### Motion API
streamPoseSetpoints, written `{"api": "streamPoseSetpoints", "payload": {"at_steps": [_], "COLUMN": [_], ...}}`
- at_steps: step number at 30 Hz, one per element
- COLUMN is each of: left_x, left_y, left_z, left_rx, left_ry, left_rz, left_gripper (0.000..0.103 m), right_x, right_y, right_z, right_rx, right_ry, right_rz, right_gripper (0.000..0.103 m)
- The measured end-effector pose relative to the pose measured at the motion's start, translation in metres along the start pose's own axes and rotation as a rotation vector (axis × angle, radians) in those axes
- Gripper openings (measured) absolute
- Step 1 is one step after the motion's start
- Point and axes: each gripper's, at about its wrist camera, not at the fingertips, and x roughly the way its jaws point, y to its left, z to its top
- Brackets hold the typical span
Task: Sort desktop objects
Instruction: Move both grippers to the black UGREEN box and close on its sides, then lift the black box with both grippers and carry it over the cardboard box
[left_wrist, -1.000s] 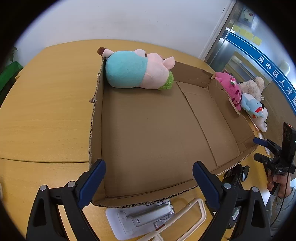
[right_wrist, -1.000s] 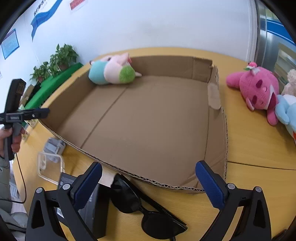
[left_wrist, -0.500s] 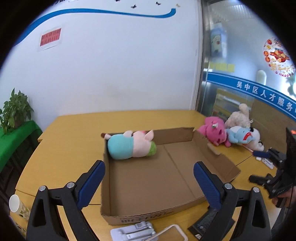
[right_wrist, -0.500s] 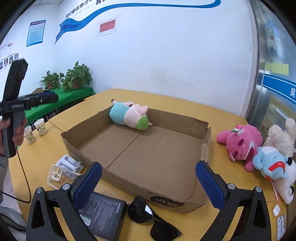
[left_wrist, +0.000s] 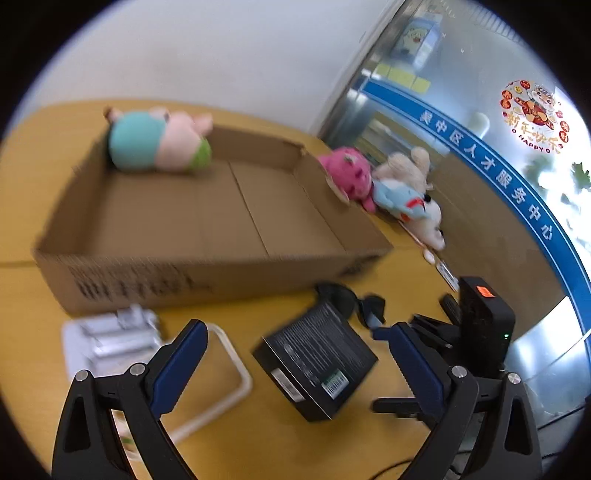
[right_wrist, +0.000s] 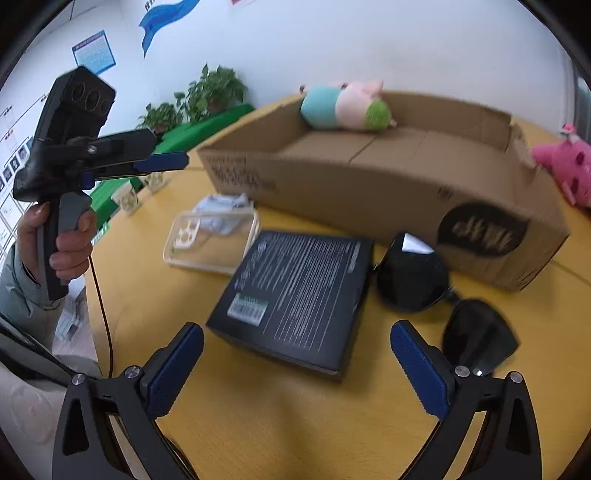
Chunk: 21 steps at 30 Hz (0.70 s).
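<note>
While both blue-padded grippers, left (left_wrist: 295, 354) and right (right_wrist: 295, 354), hovered wide open and empty above the yellow wooden table (right_wrist: 280, 417), a flat black printed box (right_wrist: 299, 291) lay just beyond the right one. Black sunglasses (right_wrist: 436, 291) and a clear phone case (right_wrist: 210, 240) flanked it. Farther off, the shallow cardboard box (right_wrist: 369, 192) held a somewhat blurred teal-and-pink plush pig (right_wrist: 343, 107).

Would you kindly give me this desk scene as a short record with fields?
left hand-held gripper: open, empty
right hand-held gripper: open, empty
brown cardboard box: holds teal-and-pink plush pig at its far wall
black rectangular carton: on the yellow wooden table, before the box
black sunglasses: beside the carton
clear phone case: near the carton, apart
</note>
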Motion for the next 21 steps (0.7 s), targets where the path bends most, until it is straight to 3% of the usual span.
{"api": "streamPoseSetpoints", "payload": {"at_steps": [4, 7, 11, 16, 21], "left_x": [0.024, 0.037, 0.049, 0.066, 0.072], "left_y": [-0.005, -0.001, 0.005, 0.010, 0.004], "left_z": [-0.014, -0.020, -0.024, -0.029, -0.034], "left_rx": [0.001, -0.015, -0.042, -0.053, -0.011], "left_ry": [0.064, 0.095, 0.123, 0.166, 0.221], "left_rz": [-0.032, -0.050, -0.085, -0.125, -0.138], "left_gripper": [0.099, 0.099, 0.099, 0.098, 0.097], "right_x": [0.026, 0.033, 0.027, 0.034, 0.035], "right_y": [0.003, 0.007, 0.028, 0.016, 0.019], "right_z": [-0.009, -0.013, -0.020, -0.023, -0.018], "right_rx": [-0.018, -0.012, -0.079, -0.075, -0.080], "right_ry": [0.066, 0.087, 0.110, 0.114, 0.095], "right_rz": [-0.001, 0.045, 0.223, 0.079, 0.046], "right_gripper": [0.103, 0.103, 0.102, 0.103, 0.103]}}
